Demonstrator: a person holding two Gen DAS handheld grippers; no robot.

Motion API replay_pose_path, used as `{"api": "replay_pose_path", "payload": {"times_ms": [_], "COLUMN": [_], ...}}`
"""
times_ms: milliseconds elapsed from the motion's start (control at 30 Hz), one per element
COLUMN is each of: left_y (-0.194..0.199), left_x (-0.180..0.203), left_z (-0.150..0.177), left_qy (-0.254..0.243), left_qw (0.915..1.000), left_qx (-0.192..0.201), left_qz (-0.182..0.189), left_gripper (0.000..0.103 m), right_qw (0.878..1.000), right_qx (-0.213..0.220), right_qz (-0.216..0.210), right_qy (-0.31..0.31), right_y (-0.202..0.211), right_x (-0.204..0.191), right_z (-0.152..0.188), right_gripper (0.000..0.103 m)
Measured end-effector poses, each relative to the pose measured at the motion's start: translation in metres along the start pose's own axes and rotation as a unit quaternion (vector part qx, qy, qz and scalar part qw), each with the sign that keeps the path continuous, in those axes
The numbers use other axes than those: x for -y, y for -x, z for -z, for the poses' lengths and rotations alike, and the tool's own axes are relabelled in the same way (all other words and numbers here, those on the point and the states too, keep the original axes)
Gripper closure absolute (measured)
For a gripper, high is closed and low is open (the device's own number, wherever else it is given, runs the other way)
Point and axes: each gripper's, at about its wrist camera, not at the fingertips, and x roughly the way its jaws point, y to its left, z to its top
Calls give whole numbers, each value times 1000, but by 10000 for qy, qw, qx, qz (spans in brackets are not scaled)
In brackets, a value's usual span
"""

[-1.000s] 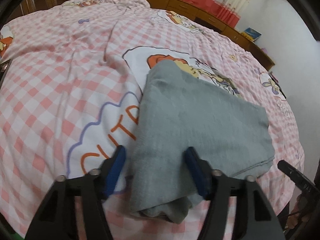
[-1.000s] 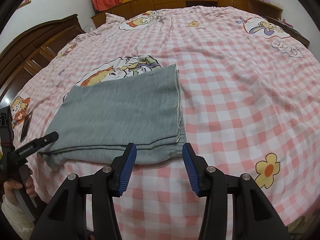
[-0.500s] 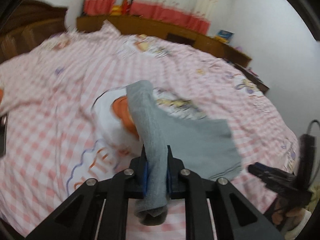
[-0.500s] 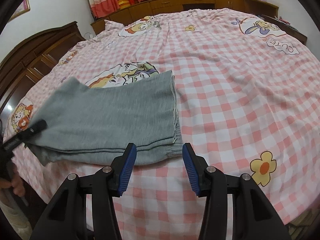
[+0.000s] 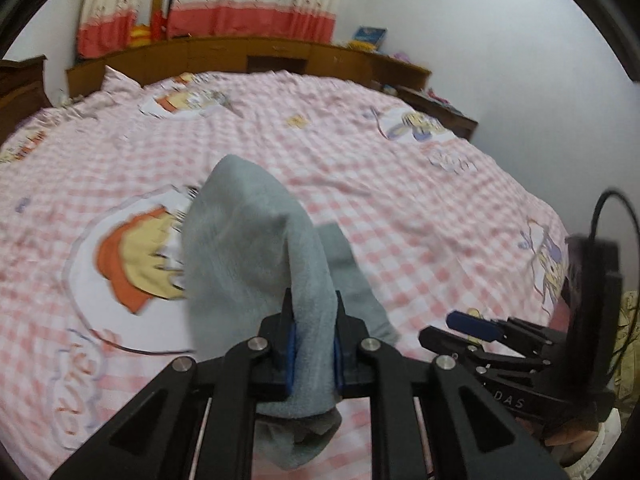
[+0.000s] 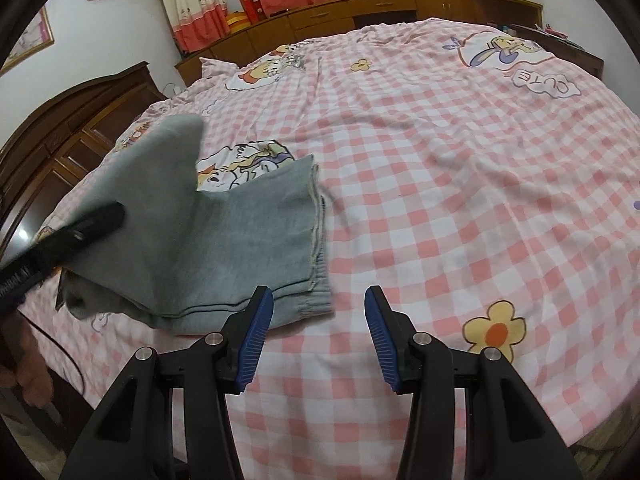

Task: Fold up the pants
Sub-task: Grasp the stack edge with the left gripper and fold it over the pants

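Observation:
The grey pants (image 6: 248, 240) lie folded on the pink checked bedspread (image 6: 460, 200). My left gripper (image 5: 314, 344) is shut on one end of the pants (image 5: 256, 248) and holds that end lifted off the bed, the cloth arching up ahead of the jaws. In the right wrist view the left gripper (image 6: 60, 240) shows at the left edge with the raised cloth. My right gripper (image 6: 320, 332) is open and empty, just in front of the near edge of the pants, by the waistband (image 6: 308, 304). It also shows in the left wrist view (image 5: 472, 322).
A wooden headboard shelf (image 5: 248, 56) with red and white curtains (image 5: 208, 0) runs along the far side. A dark wooden wardrobe (image 6: 60, 140) stands at the left. The bed's near edge (image 6: 360, 460) is right below my right gripper.
My left gripper closed on the end of the pants and lifted it up and towards the right. The right gripper stayed open in place.

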Motion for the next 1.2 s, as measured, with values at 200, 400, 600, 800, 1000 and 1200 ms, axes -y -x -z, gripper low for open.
{"api": "replay_pose_path", "payload": {"times_ms": [200, 400, 600, 800, 1000, 1200], "left_y": [-52, -64, -28, -7, -18, -29], "left_x": [13, 16, 10, -29, -74, -94], "left_z": [17, 25, 19, 19, 31, 44], "left_qy": [29, 144, 157, 365, 871, 1125], "left_qw": [9984, 9961, 9977, 9986, 9933, 9909], "left_qx": [-530, -771, -503, -241, -415, -549], "left_qz": [187, 396, 420, -283, -632, -504], "left_gripper": [88, 70, 50, 47, 47, 47], "right_qw": [9999, 9998, 9999, 9996, 9980, 9971], "right_qx": [-27, -67, -83, -144, -424, -639], "right_qz": [42, 104, 62, -213, -396, -335], "right_qy": [-91, -127, -64, 98, 249, 253], "right_y": [-2, -4, -7, -16, -46, -75], "right_x": [12, 18, 13, -10, -31, -38], "right_z": [1, 1, -3, -16, -27, -36], "right_gripper": [54, 54, 55, 54, 54, 54]}}
